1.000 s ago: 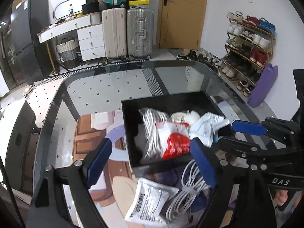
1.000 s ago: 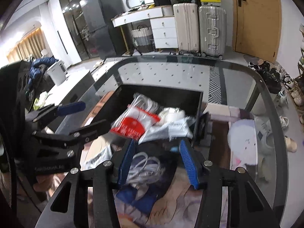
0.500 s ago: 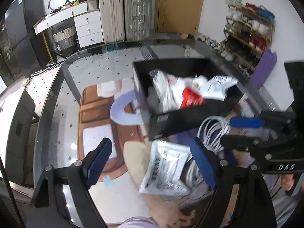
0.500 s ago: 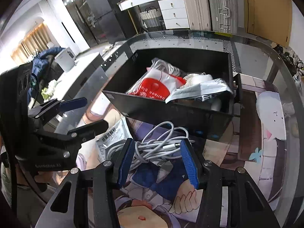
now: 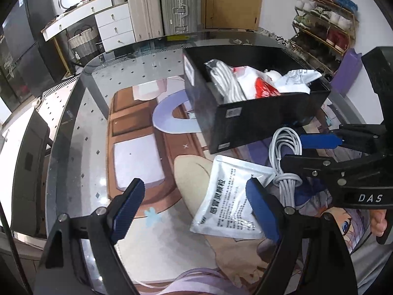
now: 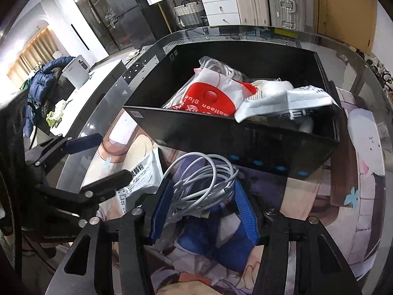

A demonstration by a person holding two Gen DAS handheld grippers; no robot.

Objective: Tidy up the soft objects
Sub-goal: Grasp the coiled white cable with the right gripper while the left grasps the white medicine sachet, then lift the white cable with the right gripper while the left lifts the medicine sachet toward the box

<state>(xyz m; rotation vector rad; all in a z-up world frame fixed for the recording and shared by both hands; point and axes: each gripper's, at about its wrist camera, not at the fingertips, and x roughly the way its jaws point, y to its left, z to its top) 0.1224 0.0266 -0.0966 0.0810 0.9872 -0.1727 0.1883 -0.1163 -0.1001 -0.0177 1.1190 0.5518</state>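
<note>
A black box (image 5: 260, 120) (image 6: 221, 132) on the table holds a red-and-white packet (image 6: 208, 98), white cables (image 5: 228, 83) and a white pouch (image 6: 287, 103). In front of it lie a coiled white cable (image 6: 203, 182) (image 5: 286, 152) and a white sachet (image 5: 228, 196) (image 6: 142, 174). My right gripper (image 6: 202, 209) is open, its blue pads either side of the coiled cable, low over the mat. My left gripper (image 5: 194, 206) is open wide; its right finger overlaps the sachet's edge.
The table is glass with a printed cartoon mat (image 5: 137, 152). Suitcases (image 5: 159, 2), white drawers (image 5: 113, 22) and a shoe rack (image 5: 324, 22) stand beyond it. A dark cabinet (image 6: 105, 81) is to the left of the table.
Both grippers have dropped lower and pulled back toward the items in front of the box. The right gripper's pads now straddle the coiled cable. Both stayed open.
</note>
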